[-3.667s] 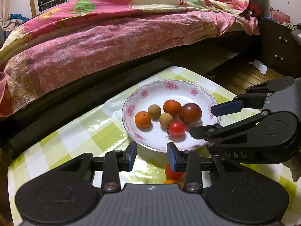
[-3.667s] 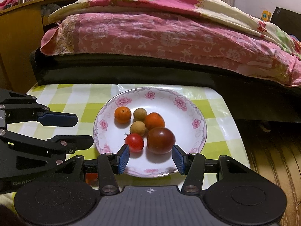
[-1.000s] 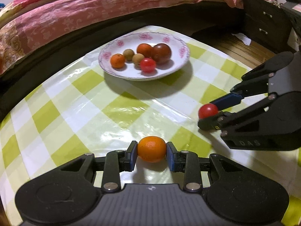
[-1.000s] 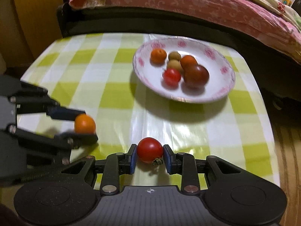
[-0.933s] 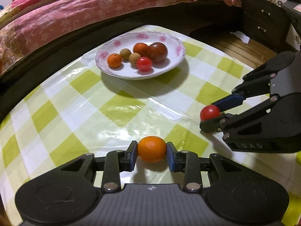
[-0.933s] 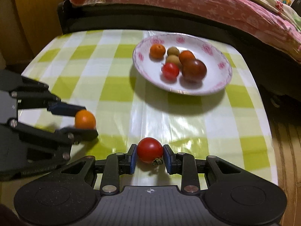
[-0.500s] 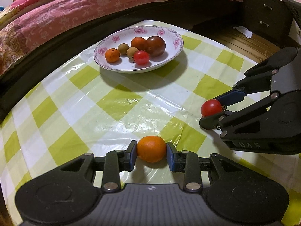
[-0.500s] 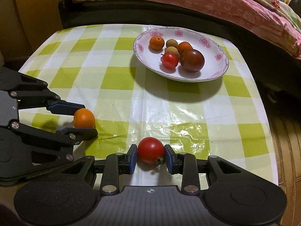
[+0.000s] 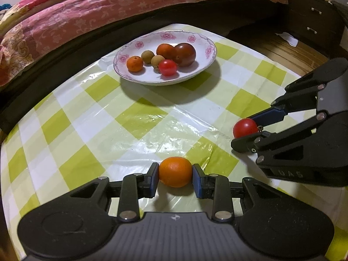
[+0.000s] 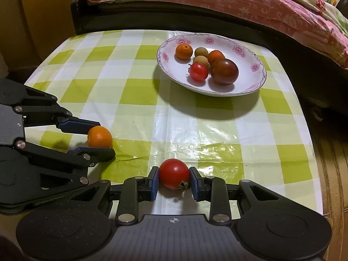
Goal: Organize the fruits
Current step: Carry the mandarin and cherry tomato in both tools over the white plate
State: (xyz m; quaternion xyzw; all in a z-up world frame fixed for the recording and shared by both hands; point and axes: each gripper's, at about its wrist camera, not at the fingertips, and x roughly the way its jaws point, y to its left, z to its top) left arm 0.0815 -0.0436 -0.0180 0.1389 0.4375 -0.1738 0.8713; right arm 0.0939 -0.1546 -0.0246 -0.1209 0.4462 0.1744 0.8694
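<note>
From the left wrist: shows the left gripper (image 9: 175, 177) pressed onto a small orange (image 9: 175, 171), blue pads flat against both flanks, low over the near edge of the tabletop (image 9: 141, 117). Shows the right gripper (image 9: 250, 133) by the right edge, pinching a red tomato (image 9: 244, 127) at its fingertips. Differs from a few seconds back, when both tools hung empty and spread over the flowered plate (image 9: 204, 41); now has that plate well off toward the far edge, with six fruits in it. Means both stray fruits are secured, probably leaving only the carry to the plate and the release. Reads the orange as slightly wider than tall, long axis level and running pad to pad. From the right wrist: confirms the tomato (image 10: 173, 173) squeezed between the pads of the right gripper (image 10: 174, 179), grip just tightened a touch. Finds it nearly round, dried calyx (image 10: 183, 185) turned back toward the camera and the right pad, so stem axis roughly along the fingers. Puts the left gripper (image 10: 95, 137) at the left edge with the orange (image 10: 99, 137) between its tips, and the plate (image 10: 258, 65) near the far right corner.
</note>
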